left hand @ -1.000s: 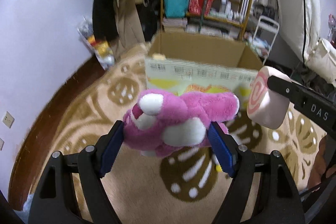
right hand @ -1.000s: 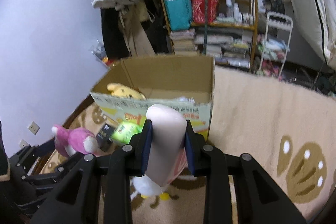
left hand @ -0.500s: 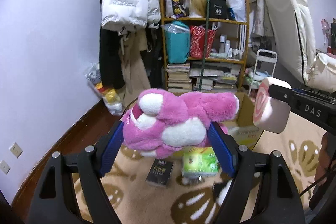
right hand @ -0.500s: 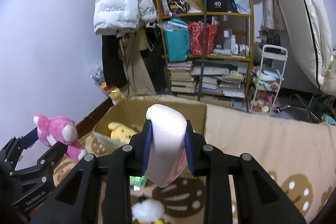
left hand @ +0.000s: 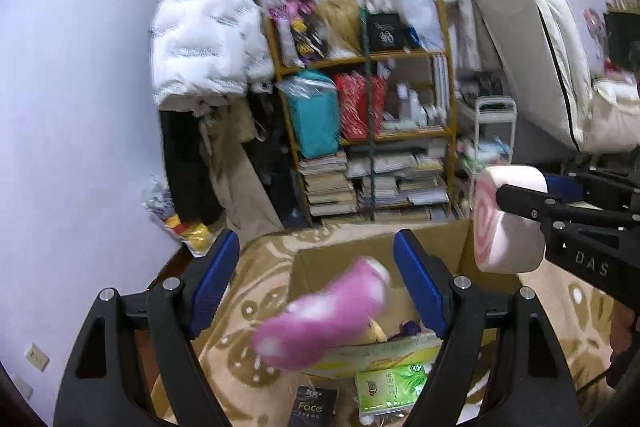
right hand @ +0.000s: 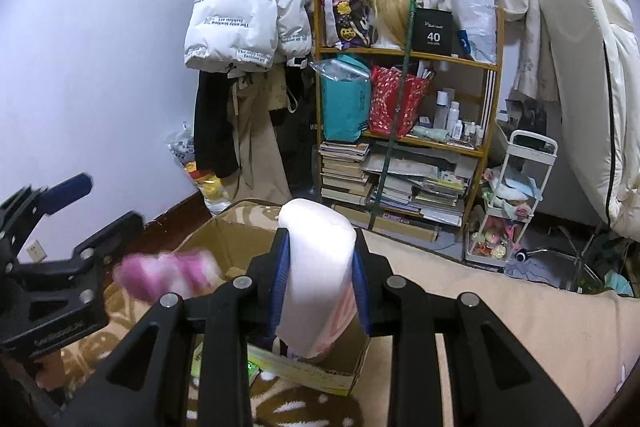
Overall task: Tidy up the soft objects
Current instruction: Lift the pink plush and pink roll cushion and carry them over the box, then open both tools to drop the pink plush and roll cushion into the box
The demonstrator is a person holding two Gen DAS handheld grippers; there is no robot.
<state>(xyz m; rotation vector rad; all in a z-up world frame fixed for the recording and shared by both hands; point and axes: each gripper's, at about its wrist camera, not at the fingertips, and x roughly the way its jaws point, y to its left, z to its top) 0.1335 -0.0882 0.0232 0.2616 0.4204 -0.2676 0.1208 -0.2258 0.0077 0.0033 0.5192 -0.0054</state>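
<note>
My left gripper is open above the cardboard box. The pink plush toy is blurred and in the air below the jaws, over the box's near edge. It also shows in the right wrist view, falling beside the left gripper. My right gripper is shut on a white and pink swirl-roll plush, held above the box. In the left wrist view the roll hangs at the right over the box.
A green packet and a black "Face" box lie on the patterned rug in front of the box. A cluttered bookshelf, hanging white jacket and small white cart stand behind.
My left gripper opened and let go of the pink plush, which now drops toward the box. Both grippers have risen and moved over the box. The right still holds the roll.
</note>
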